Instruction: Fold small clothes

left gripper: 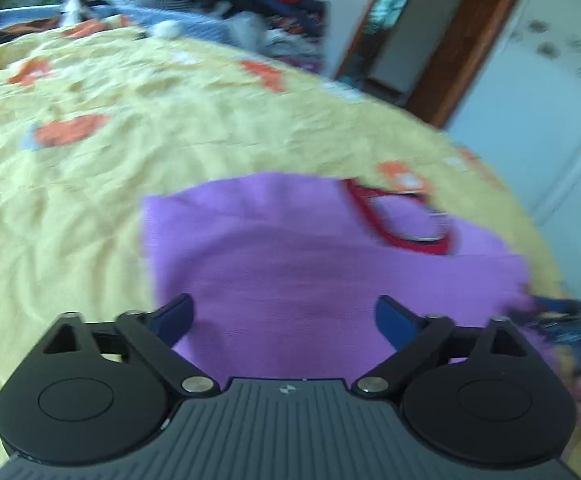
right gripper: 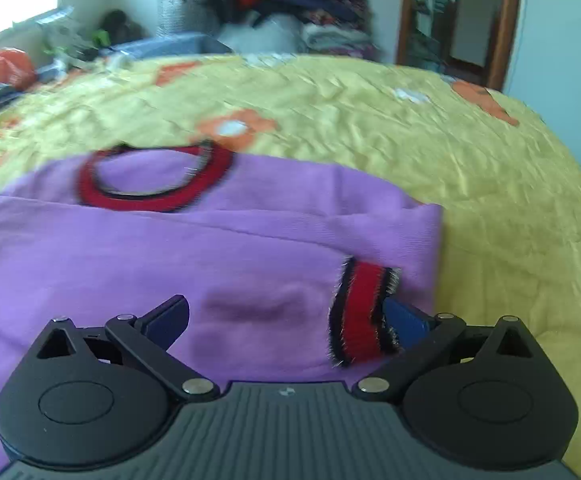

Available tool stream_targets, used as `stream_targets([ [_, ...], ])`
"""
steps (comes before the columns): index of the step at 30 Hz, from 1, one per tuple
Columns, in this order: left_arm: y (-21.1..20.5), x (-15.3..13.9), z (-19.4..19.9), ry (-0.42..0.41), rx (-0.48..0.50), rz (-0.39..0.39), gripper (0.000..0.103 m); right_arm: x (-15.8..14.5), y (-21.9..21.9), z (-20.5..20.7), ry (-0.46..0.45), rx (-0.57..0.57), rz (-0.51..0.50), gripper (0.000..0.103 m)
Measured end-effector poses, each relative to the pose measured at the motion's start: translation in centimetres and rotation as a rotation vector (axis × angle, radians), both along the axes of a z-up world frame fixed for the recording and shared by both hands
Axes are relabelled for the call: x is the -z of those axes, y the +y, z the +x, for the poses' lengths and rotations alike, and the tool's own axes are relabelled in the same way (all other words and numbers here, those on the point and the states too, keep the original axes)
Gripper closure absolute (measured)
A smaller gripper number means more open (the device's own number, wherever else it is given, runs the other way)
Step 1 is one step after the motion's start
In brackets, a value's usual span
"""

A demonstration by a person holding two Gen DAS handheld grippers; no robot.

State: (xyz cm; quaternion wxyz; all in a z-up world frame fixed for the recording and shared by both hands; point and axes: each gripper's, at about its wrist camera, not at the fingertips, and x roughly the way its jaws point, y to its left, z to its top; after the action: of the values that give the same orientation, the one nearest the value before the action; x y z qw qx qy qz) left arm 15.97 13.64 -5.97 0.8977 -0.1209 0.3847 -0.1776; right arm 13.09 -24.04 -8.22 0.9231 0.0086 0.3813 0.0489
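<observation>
A small purple sweater (left gripper: 290,256) with a red and black collar (left gripper: 400,224) lies partly folded on the yellow bedspread (left gripper: 130,140). My left gripper (left gripper: 284,318) is open and empty just above the sweater's near part. In the right wrist view the sweater (right gripper: 170,248) lies flat with its collar (right gripper: 154,180) at the far side and a sleeve folded across it. My right gripper (right gripper: 286,318) is open above the sweater, and the red and black cuff (right gripper: 360,312) of the sleeve lies against its right finger (right gripper: 406,322).
The bedspread (right gripper: 410,140) has orange flower prints. A pile of folded clothes (right gripper: 290,4) stands beyond the bed's far edge. A wooden door frame (right gripper: 506,24) is at the back right. An orange bag (right gripper: 10,66) and clutter lie at the far left.
</observation>
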Motion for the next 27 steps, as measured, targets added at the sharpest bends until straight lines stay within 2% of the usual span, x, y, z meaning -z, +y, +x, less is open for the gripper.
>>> stream_targets([
  [2,-1.5,0.0,-1.3,0.002,0.082,-0.052,0.002,0.0,1.7,-1.6,-0.027,-0.07,0.016,0.0],
  [3,-2.5,0.2,-1.5,0.009,0.113,-0.034,0.002,0.3,2.5,-2.1,-0.04,-0.103,0.007,0.0],
  [5,-4.3,2.0,-1.3,0.037,0.132,0.065,0.002,1.4,3.3,-2.3,-0.007,-0.099,-0.096,0.0],
  [6,-4.6,3.0,-1.0,0.062,0.133,0.11,0.004,1.7,2.9,-2.1,0.001,-0.101,-0.105,0.0],
  [7,-4.5,3.1,-1.4,0.017,0.141,0.131,0.001,1.7,2.0,-2.2,0.005,-0.088,-0.07,0.0],
  [8,-4.4,3.1,-1.4,0.024,0.142,0.157,0.001,1.6,1.2,-2.3,0.023,-0.066,-0.061,0.0],
  [9,-4.0,2.9,-1.5,0.028,0.124,0.166,0.002,1.3,0.8,-2.6,0.031,-0.062,-0.058,0.0],
  [10,-3.3,2.6,-1.6,0.041,0.101,0.143,0.003,0.8,0.7,-2.8,0.031,-0.063,-0.056,0.0],
  [13,-1.0,1.3,-0.9,0.025,0.048,-0.021,0.0,0.0,1.4,-2.7,0.002,-0.066,-0.025,0.0],
  [15,-1.0,1.1,0.8,0.045,-0.016,0.01,0.0,0.1,1.9,-1.3,-0.012,-0.059,-0.012,0.0],
  [17,-1.4,1.7,2.7,0.072,-0.005,0.024,0.0,0.8,2.0,0.3,-0.027,-0.063,-0.012,0.0],
  [19,-1.8,2.6,4.0,0.071,-0.022,0.13,0.0,2.2,1.8,2.6,-0.003,-0.016,-0.152,0.0],
  [20,-1.9,2.6,4.1,0.059,-0.013,0.16,0.0,1.9,-0.1,2.8,-0.022,0.032,-0.108,0.0],
  [22,-1.6,2.3,3.8,0.073,-0.013,0.186,0.0,1.2,-3.6,3.0,0.014,0.169,-0.047,0.0],
  [23,-1.4,2.0,3.6,0.085,-0.026,0.191,0.0,0.5,-4.9,2.5,-0.006,0.199,-0.02,0.0],
  [24,-0.9,1.6,3.2,0.09,-0.043,0.166,0.0,-0.3,-5.7,1.6,-0.04,0.198,0.017,0.0],
  [27,0.0,0.7,1.3,0.077,-0.004,-0.012,0.0,-1.5,-5.0,-0.7,-0.107,0.044,0.188,0.0],
])
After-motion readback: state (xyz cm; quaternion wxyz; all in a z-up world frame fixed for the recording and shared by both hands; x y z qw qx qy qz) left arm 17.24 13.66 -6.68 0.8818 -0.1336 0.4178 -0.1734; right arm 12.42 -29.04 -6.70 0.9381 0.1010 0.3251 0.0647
